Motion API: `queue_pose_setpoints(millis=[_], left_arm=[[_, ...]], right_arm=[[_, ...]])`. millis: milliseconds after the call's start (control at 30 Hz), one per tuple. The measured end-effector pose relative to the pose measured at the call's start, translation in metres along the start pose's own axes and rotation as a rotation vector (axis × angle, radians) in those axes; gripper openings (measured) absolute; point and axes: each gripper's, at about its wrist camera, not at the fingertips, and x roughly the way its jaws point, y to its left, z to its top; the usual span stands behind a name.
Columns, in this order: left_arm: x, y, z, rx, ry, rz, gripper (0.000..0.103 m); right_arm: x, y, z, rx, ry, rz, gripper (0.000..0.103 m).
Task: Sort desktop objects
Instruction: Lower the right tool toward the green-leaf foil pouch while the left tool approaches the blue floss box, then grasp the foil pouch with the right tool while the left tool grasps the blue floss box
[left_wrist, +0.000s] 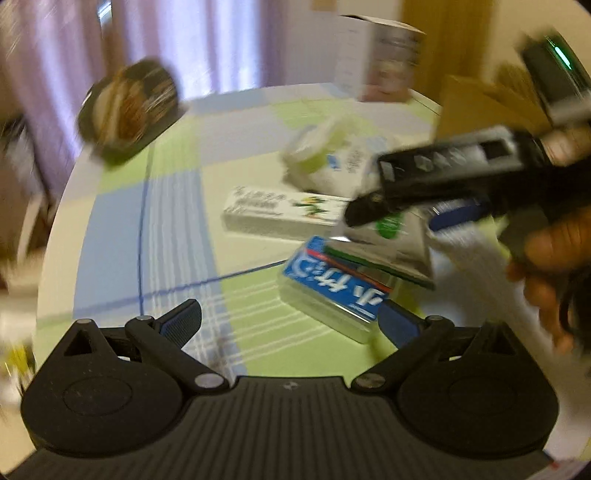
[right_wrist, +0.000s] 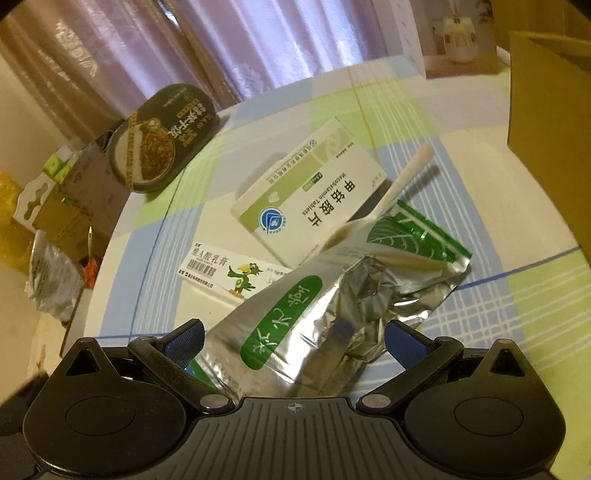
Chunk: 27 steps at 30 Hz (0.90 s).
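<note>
The silver foil pouch (right_wrist: 295, 332) lies between the right gripper's (right_wrist: 293, 341) spread fingers, ungrasped; the left gripper (left_wrist: 290, 325) gapes empty, blue box (left_wrist: 332, 291) at one o'clock.

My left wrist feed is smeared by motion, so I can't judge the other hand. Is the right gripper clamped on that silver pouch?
Observer: No. The right gripper is open, and the silver foil pouch lies between its fingers.
Operator: Anything resting on the pouch?
Observer: A white plastic spoon lies across its far end, with the handle pointing away from the gripper.
Operator: What's the white box behind it?
Observer: A medicine box printed "Mecobalamin Tablets", sitting tilted.
</note>
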Motion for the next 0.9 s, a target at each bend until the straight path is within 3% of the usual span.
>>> queue_pose_setpoints(millis=[400,767,900], left_arm=[[0.004,0.025,-0.001,-0.232,0.031,0.039,0.100],[0.006,0.023,0.000,-0.251,0.038,0.003,0.100],[0.006,0.017,0.004,-0.273,0.017,-0.042,0.100]], right_arm=[[0.022,0.002,0.007,0.025,0.005,-0.076,0.101],[0.002,-0.038,0.002,-0.067,0.056,-0.090,0.100],[-0.009,-0.055,-0.001,-0.127,0.067,-0.085,0.085]])
